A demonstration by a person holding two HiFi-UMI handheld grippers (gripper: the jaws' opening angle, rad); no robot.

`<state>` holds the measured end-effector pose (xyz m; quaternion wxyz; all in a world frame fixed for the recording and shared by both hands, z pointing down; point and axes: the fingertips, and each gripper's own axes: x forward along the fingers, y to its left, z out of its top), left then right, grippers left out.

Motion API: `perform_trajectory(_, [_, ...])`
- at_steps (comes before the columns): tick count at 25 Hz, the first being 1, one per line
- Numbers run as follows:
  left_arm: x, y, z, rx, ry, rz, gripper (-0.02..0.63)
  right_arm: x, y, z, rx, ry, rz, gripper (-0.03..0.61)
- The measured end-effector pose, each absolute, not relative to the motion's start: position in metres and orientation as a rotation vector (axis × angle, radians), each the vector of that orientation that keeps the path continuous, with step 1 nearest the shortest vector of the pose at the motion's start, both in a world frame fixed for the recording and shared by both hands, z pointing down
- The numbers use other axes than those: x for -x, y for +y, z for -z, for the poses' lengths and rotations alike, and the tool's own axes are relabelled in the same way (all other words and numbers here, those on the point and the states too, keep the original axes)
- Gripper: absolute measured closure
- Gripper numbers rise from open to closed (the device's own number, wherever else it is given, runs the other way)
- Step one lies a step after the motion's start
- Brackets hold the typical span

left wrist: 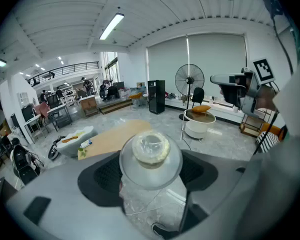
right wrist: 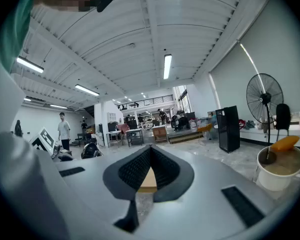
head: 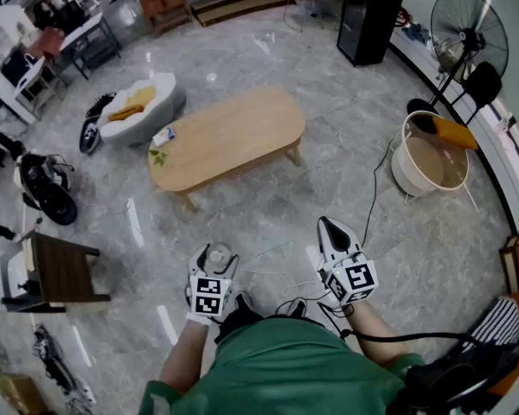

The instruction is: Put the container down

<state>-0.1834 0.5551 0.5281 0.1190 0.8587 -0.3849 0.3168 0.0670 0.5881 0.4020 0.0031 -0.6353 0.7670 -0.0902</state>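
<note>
Left tool (head: pixel 218 253) clamps the clear lidded container (left wrist: pixel 150 154) by its sides, jaws spread wide, over the floor; the tabletop (head: pixel 229 132) lies far ahead. It looks light, thin and slippery, so grip it gently under the lid. Right tool (head: pixel 327 224) is pinched together, empty.

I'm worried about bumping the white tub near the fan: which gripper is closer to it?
Right. The right gripper is below-left of the tub in the head view; the left gripper, holding the container, is farther left.

Container (left wrist: pixel 150 156) contents indistinct, items (head: pixel 162 137) at the table's (head: pixel 233 132) end too tiny.
</note>
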Motion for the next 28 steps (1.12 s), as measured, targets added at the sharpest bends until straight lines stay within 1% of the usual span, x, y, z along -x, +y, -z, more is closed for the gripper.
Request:
perform_trajectory(7, [0.262, 0.554, -0.542, -2.513, -1.062, -0.923, 0.273, -0.009, 0.58, -0.415, 2.127, 2.338, 0.315, 0.557])
perform_trajectory(14, [0.311, 0.517, -0.518, -2.672, -0.937, -0.892, 0.273, 0.042, 0.562, -0.383, 2.277, 2.22, 0.224, 0.555])
perform_trajectory(21, [0.325, 0.486, -0.491, -2.756, -0.884, -0.807, 0.273, 0.077, 0.556, -0.368, 2.315, 2.195, 0.198, 0.555])
perform_trajectory(28, [0.31, 0.45, -0.488, -2.742, -0.879, -0.785, 0.273, 0.065, 0.535, -0.375, 2.334, 2.188, 0.207, 0.556])
